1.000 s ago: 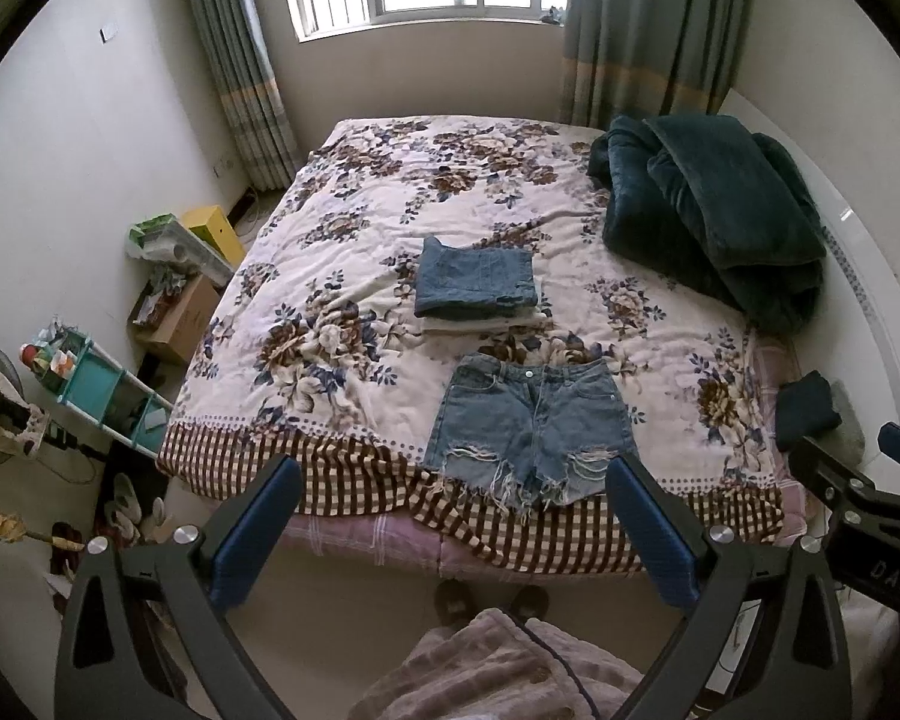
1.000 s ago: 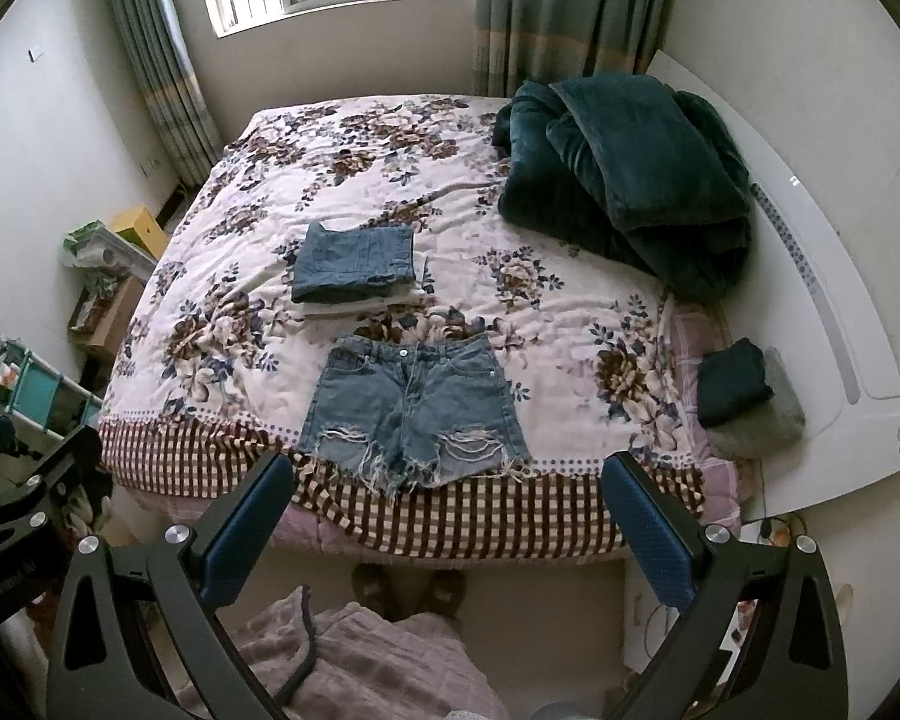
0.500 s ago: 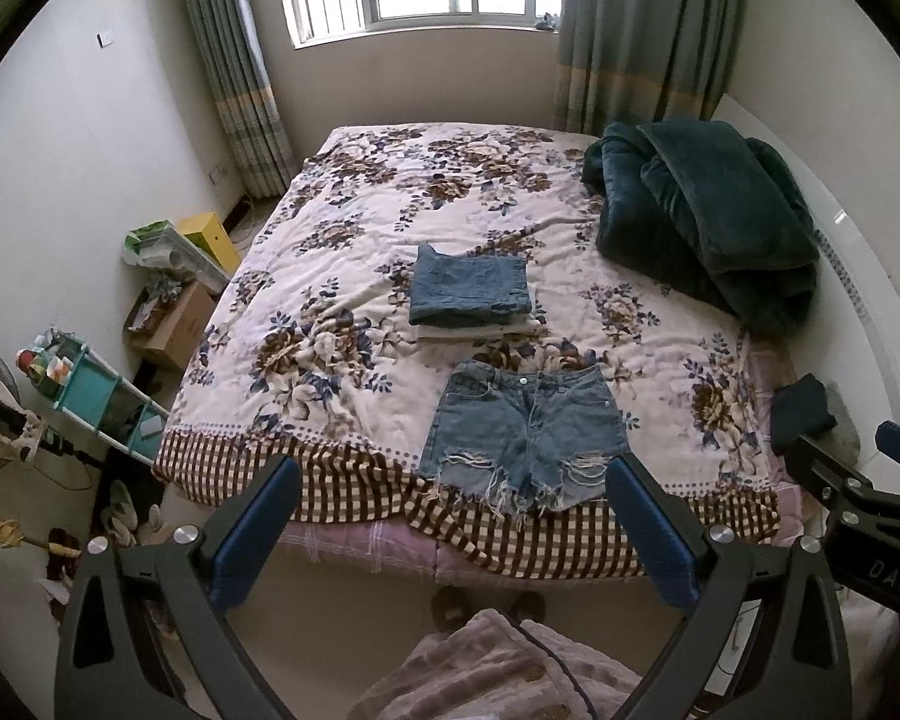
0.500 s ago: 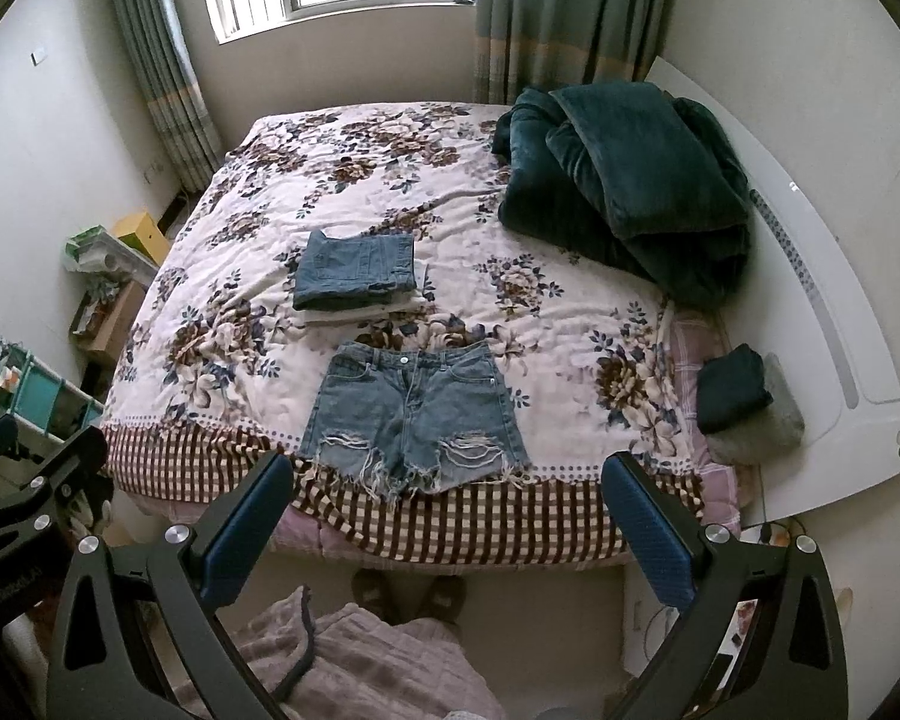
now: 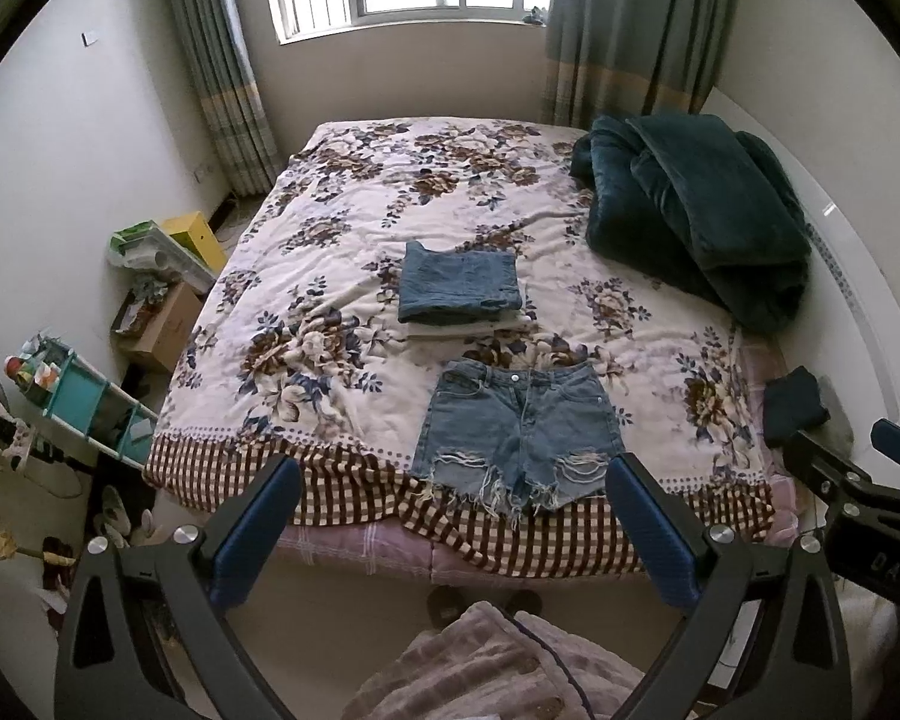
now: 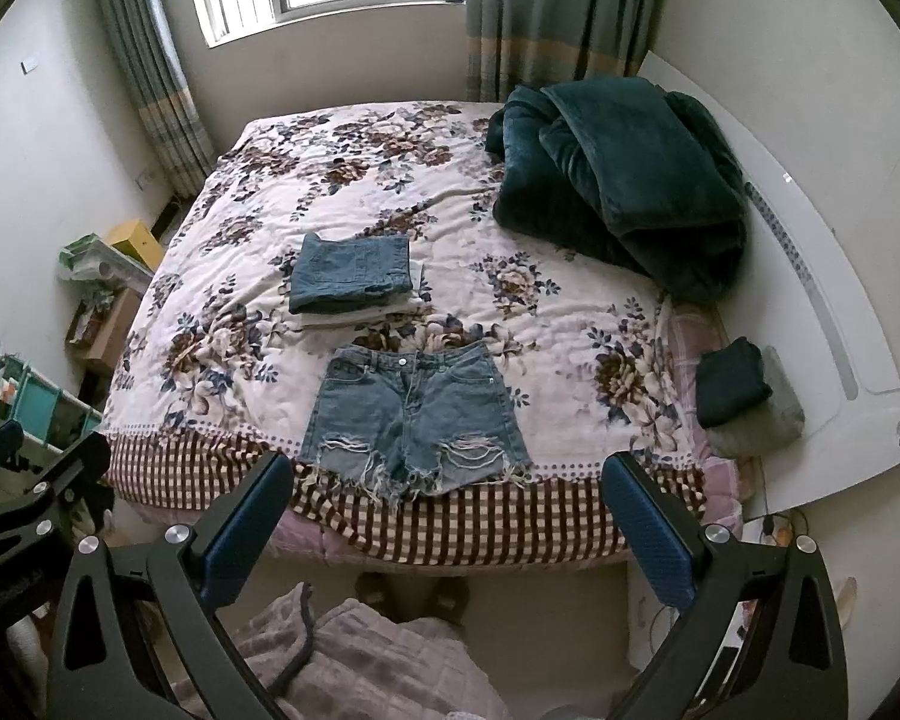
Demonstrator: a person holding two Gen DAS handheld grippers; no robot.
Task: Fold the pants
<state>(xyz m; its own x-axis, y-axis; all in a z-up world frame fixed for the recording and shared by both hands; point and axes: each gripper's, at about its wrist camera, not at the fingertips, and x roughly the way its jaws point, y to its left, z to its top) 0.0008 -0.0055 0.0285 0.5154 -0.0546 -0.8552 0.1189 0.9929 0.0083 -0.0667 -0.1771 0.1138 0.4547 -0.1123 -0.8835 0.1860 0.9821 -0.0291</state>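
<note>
- Left wrist view: the left hand-held gripper hangs over the floor short of the bed's foot, its two blue-padded fingers spread wide with nothing between them.
- Straight ahead of it, just past the fingertips, a pair of frayed denim shorts lies flat on the floral bedspread, waistband away from the hand-held gripper and ragged hems reaching the brown checked border at the foot of the bed.
- Just beyond the shorts sits a folded stack: blue denim on top of a pale folded piece, the two touching.
- Farther off to the right, a dark green blanket is heaped near the head side of the bed.
- At the right edge of this view part of the other hand-held gripper shows, its blue tip raised.
- Right wrist view: the right hand-held gripper is likewise held short of the bed, fingers wide apart and empty.
- From here the denim shorts lie ahead and slightly left of centre, between the two finger lines, with the folded stack just behind them.
- To the right, a small dark folded cloth rests on a grey cushion at the bed's corner, beside a white board.
- Below both hand-held grippers a mauve plush garment and two slippers on the floor are visible.
</note>
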